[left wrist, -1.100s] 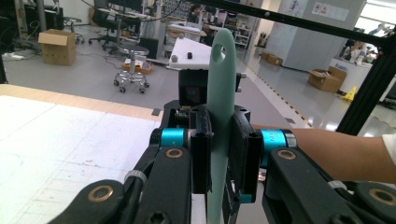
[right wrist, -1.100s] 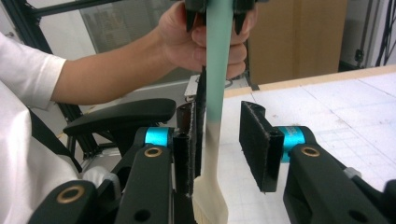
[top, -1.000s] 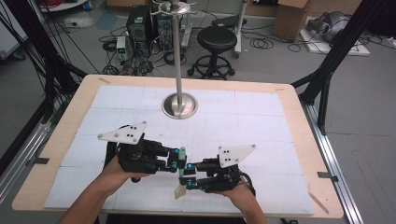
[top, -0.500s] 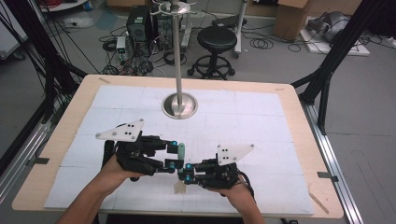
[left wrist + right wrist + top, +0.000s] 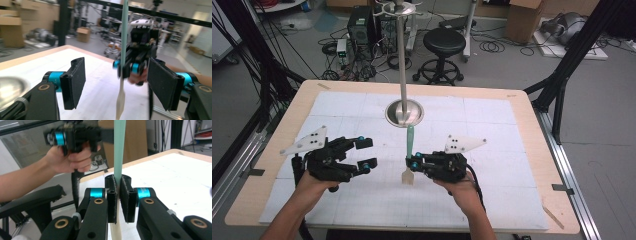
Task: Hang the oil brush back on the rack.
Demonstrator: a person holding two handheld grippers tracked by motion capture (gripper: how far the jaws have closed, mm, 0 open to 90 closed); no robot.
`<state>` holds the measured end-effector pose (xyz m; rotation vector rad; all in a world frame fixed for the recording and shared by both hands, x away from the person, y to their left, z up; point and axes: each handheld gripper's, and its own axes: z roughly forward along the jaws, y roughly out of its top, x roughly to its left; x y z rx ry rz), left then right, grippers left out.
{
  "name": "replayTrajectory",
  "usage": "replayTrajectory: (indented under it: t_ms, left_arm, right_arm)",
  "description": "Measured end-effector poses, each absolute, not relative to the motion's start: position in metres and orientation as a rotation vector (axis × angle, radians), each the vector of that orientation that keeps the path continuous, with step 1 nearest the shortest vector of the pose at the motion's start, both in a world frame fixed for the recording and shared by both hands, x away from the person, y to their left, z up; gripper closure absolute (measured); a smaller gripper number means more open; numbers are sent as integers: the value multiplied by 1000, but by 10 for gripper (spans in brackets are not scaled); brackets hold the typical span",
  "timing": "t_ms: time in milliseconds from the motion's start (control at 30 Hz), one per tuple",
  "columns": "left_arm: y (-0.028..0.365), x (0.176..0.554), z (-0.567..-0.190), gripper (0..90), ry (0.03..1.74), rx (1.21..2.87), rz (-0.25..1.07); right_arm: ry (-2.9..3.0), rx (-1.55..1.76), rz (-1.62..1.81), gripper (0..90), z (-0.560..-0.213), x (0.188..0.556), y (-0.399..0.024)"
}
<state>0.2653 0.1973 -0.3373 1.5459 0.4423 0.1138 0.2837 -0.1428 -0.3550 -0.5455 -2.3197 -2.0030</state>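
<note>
A spatula (image 5: 410, 142) with a pale green handle and a cream blade stands nearly upright over the white mat. My right gripper (image 5: 412, 164) is shut on its lower handle. In the right gripper view the pads (image 5: 112, 195) clamp the spatula's handle (image 5: 119, 150), and the blade hangs below them. My left gripper (image 5: 368, 153) is a hand's width to the left, and its jaws have just been opening with nothing between them. In the left gripper view my left gripper (image 5: 118, 85) stands wide, while the spatula (image 5: 124, 37) and the right gripper (image 5: 127, 67) lie farther off.
A metal pole on a round steel base (image 5: 404, 114) stands at the middle of the table's far half, just beyond the spatula's tip. The wooden table edge (image 5: 532, 130) frames the white mat. A stool, cables and boxes sit on the floor behind.
My left gripper has let go of the spatula, opened and drawn away to the left. The right gripper keeps hold, and the green handle now shows pointing toward the pole.
</note>
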Motion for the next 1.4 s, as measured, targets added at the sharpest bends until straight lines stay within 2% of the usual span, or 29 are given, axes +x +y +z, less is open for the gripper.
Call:
replayTrajectory:
  t_ms: [67, 100, 400, 933, 1400]
  left_arm:
    - [205, 265, -342, 287, 473, 1554, 142]
    - [209, 265, -345, 204, 491, 1564, 170]
    - [236, 263, -363, 210, 554, 1575, 294]
    - [252, 280, -364, 216, 592, 1595, 322]
    - [251, 289, -360, 221, 594, 1613, 352]
  right_arm:
    - [-2330, -543, -1989, 846, -350, 290, -140]
    - [-2334, -536, -1985, 846, -342, 300, -135]
    - [-2343, -534, -1960, 845, -313, 337, -123]
    - [-2391, -534, -1958, 845, -254, 411, -113]
    - [-2390, -559, -1963, 845, -229, 452, -105]
